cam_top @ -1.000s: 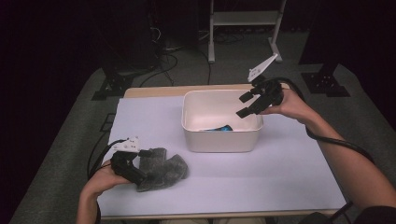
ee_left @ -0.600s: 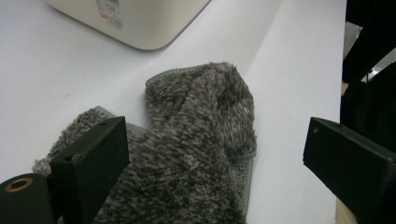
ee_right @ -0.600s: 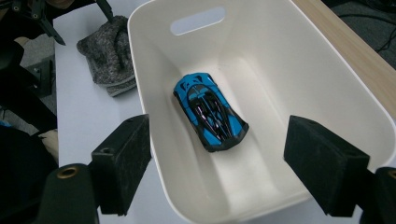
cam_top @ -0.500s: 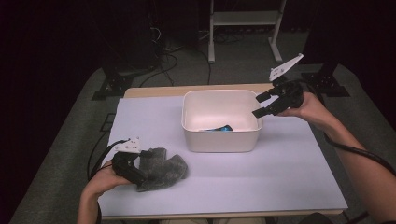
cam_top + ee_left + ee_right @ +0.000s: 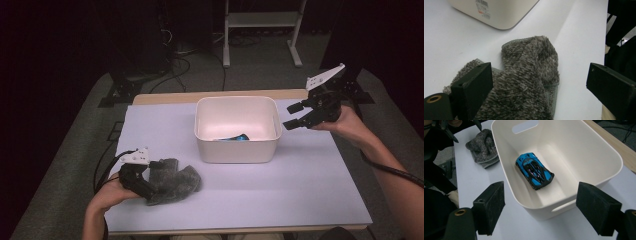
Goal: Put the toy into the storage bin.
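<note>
A white bin stands mid-table with a blue toy car lying in it; the car lies diagonally on the bin's floor. A grey fuzzy cloth lies at the front left. My left gripper rests low at the cloth's left edge. In the left gripper view its jaws stand wide open around the cloth. My right gripper hovers just right of the bin, open and empty.
The table is covered with a white sheet; a wooden strip shows along its far edge. On the floor behind it are a metal stand and cables. A cable trails from the right gripper along the person's forearm.
My right gripper has drawn back to the right, from above the bin's far right corner to beside its right wall. The left gripper and the cloth have stayed put.
</note>
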